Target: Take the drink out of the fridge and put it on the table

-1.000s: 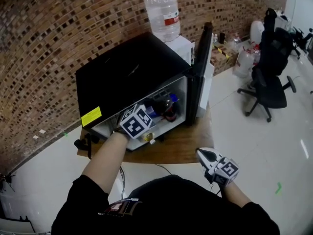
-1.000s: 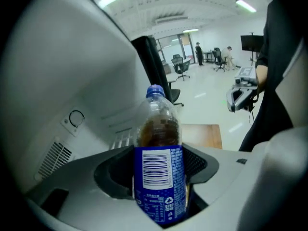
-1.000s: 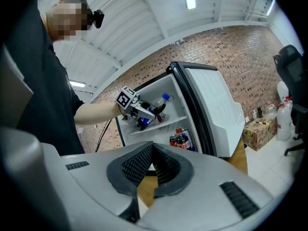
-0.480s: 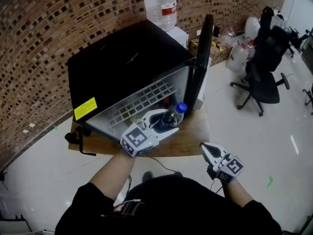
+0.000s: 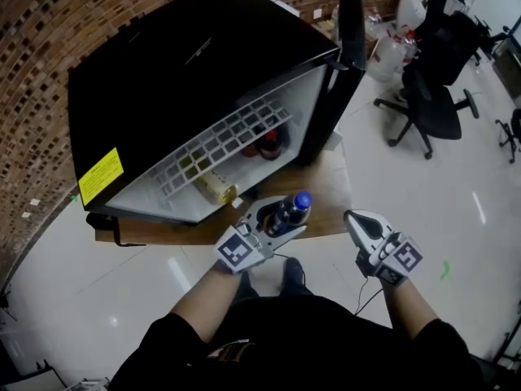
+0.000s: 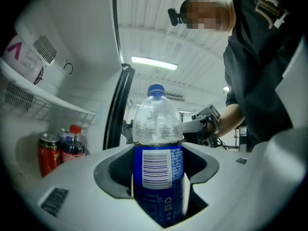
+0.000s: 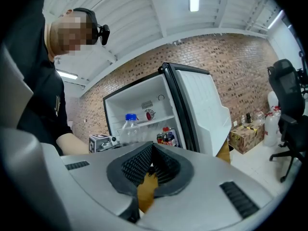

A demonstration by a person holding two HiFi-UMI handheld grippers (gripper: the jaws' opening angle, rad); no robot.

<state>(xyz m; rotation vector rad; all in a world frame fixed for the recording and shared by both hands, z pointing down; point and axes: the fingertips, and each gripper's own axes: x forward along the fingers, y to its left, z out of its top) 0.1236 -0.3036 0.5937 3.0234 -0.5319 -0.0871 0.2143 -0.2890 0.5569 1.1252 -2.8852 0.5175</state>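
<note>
The drink, a clear bottle (image 5: 286, 212) with a blue cap and blue label, stands upright between the jaws of my left gripper (image 5: 277, 219), which is shut on its lower body. In the left gripper view the bottle (image 6: 158, 129) fills the middle. Gripper and bottle are outside the black mini fridge (image 5: 187, 80), over the front edge of the wooden table (image 5: 330, 190). My right gripper (image 5: 356, 218) is shut and holds nothing, right of the bottle near the table's front corner; in its own view the right gripper (image 7: 153, 165) points at the open fridge.
The fridge door (image 5: 350, 23) stands open at the right. Inside are a white wire shelf (image 5: 220, 141), a red can (image 6: 48, 153), a cola bottle (image 6: 72, 143) and a yellowish item (image 5: 216, 187). An office chair (image 5: 431, 96) and water jugs (image 5: 391, 35) stand on the floor beyond.
My left gripper has drawn back out of the fridge with the bottle in it and moved toward me to the table's front edge. The right gripper stayed near the table's corner.
</note>
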